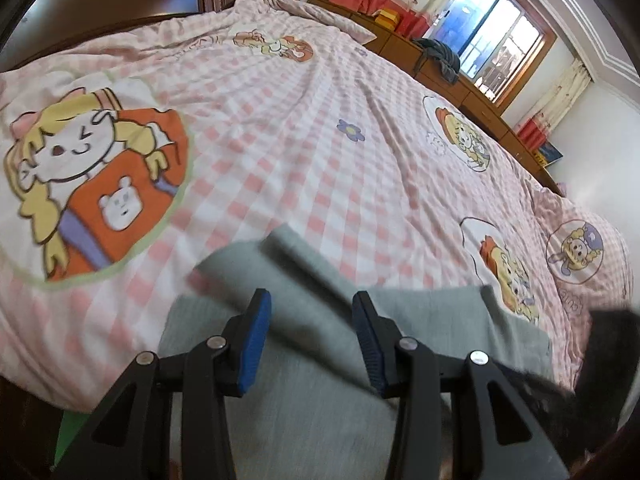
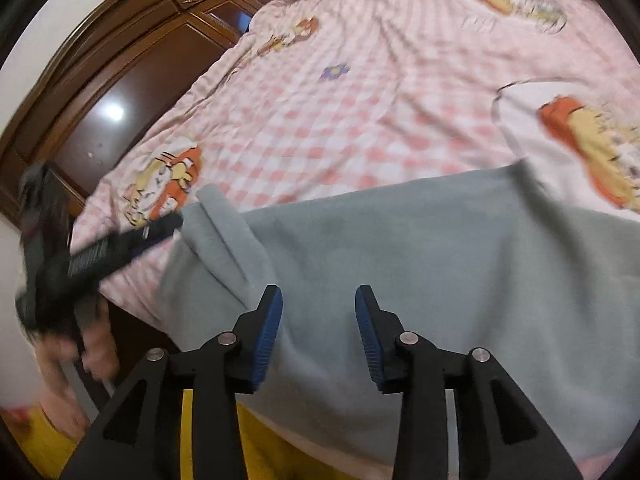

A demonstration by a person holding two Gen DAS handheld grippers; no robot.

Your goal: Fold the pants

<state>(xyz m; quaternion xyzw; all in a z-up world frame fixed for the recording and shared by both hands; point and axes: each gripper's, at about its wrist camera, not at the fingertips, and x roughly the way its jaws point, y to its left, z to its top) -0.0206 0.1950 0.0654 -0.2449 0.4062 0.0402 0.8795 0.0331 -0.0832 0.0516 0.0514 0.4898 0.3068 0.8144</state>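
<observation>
Grey-green pants lie on the near edge of a bed with a pink checked cartoon cover. My left gripper is open and empty, just above the pants near a raised fold. In the right wrist view the pants spread across the bed edge and hang over it. My right gripper is open and empty above them. The left gripper shows there at the left, its tips by the pants' folded left end.
A dark wooden wardrobe stands to the left of the bed. A wooden dresser with clothes on it runs along the far side under a window. The bed cover stretches far behind the pants. The floor below is yellow.
</observation>
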